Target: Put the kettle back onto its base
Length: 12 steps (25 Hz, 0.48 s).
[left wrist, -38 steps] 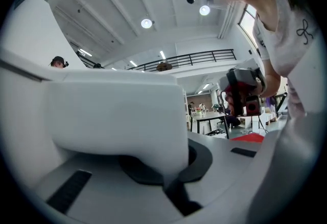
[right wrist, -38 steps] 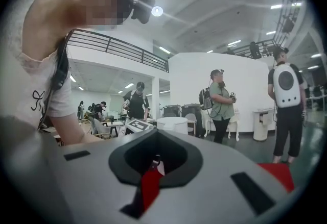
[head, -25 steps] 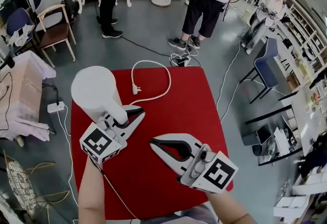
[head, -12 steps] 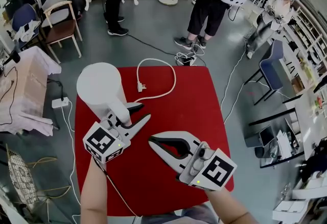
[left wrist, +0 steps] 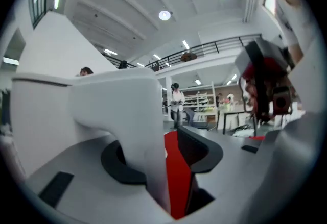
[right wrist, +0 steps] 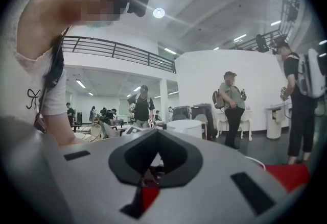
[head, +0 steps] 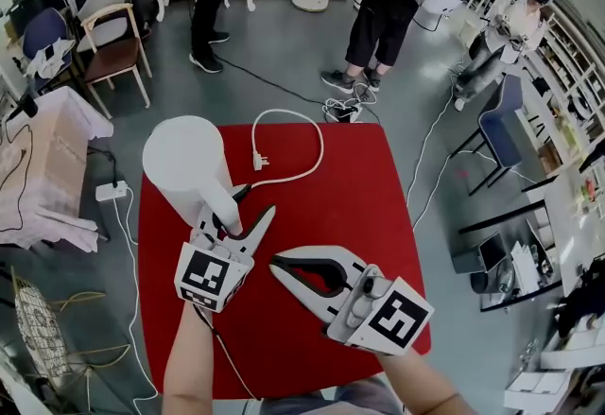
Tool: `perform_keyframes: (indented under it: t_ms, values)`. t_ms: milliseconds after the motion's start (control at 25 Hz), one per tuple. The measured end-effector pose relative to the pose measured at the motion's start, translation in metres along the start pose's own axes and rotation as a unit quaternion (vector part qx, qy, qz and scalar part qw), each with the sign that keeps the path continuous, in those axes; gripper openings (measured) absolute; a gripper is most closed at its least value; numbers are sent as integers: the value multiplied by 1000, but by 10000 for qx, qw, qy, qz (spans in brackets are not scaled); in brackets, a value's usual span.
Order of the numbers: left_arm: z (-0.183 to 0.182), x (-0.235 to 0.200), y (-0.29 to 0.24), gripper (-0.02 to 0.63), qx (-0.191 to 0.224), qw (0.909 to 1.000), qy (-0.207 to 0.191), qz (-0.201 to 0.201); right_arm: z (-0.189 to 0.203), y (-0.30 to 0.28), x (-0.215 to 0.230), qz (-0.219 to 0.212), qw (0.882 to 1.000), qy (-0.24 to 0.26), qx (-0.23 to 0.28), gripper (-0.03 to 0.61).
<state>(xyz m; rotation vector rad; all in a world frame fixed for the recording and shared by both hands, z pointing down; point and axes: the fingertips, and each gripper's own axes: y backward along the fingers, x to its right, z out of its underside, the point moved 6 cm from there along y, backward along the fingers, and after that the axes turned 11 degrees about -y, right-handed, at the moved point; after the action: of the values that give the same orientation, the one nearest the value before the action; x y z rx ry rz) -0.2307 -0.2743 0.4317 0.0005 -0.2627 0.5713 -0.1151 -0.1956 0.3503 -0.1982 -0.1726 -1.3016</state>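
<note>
The white kettle (head: 184, 163) stands upright at the left back of the red table (head: 350, 196). Its handle (left wrist: 138, 131) sits between the jaws of my left gripper (head: 248, 203), which are opening. The handle lies against the left pad, and a strip of red table shows between it and the right pad. The kettle's body hides its base, and a white cord (head: 302, 158) runs out from its foot. My right gripper (head: 276, 262) hovers mid-table to the right of the kettle, shut and holding nothing. In its own view the right gripper's (right wrist: 153, 162) tips meet.
The cord loops across the back of the table and ends in a loose plug (head: 260, 160). People (head: 383, 7) stand on the floor beyond the table. Chairs (head: 109, 54) and a covered table (head: 43, 167) stand to the left. A power strip (head: 106, 191) lies on the floor.
The left gripper's jaws have spread off the kettle handle, and its marker cube has swung a little to the right. Kettle and right gripper have stayed put.
</note>
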Motion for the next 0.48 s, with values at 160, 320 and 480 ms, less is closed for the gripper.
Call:
perform_keyframes:
  t_ms: [160,320,480]
  values:
    - [0,-1,20,187,-25,9954,-594,-747,1,1,-1,-26,10000,-23,-21,8]
    - [-6,-6,39,170,-9,9952,-400,-888,1,-4,-4,-143,9999,-52,11,8]
    - [-7,-3,57,170,-158,9933,-404,-1066,0,-12,-11,-300,9995,-73,-12,8]
